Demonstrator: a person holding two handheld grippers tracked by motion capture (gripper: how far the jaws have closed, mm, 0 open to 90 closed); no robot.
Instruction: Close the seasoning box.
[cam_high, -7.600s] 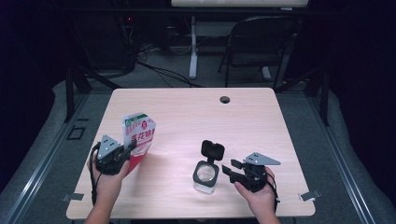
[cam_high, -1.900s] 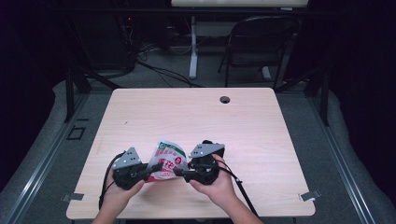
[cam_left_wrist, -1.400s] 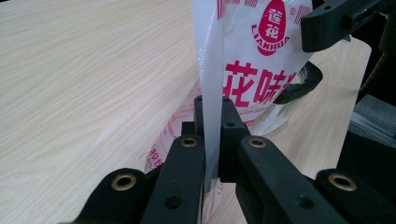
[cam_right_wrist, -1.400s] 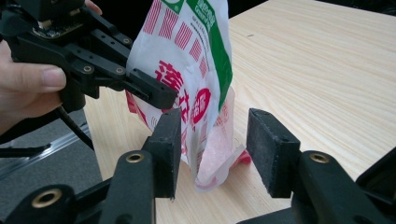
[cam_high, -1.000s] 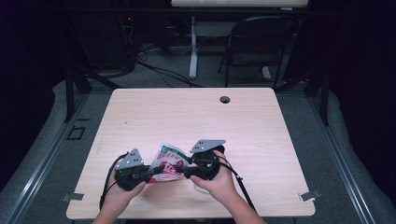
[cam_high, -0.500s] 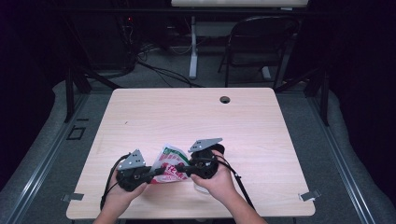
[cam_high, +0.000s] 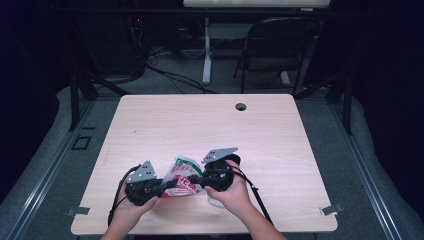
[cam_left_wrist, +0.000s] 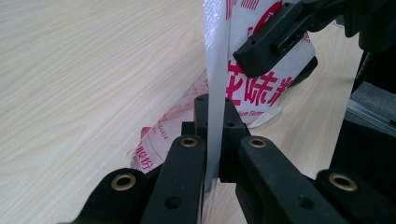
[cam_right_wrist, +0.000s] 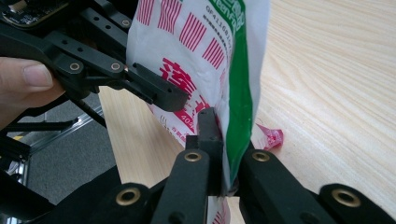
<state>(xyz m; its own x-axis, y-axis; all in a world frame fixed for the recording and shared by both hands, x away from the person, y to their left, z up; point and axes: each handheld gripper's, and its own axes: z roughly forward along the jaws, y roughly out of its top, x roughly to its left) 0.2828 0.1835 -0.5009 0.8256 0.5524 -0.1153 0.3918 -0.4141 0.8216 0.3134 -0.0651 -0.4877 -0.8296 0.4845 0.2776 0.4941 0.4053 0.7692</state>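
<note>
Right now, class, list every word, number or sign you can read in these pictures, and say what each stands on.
"GF4116" on the snack bag, further digits cut off.
Large red Chinese characters on the bag, partly hidden behind the left gripper and the right gripper.
Small Latin line under them: too blurred to read.

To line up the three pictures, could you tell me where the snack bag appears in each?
High view: snack bag low centre, between both grippers.
Left gripper view: upper centre, edge pinched by the jaws.
Right gripper view: top centre, green edge clamped.
Shared landmark: the wooden table.
</note>
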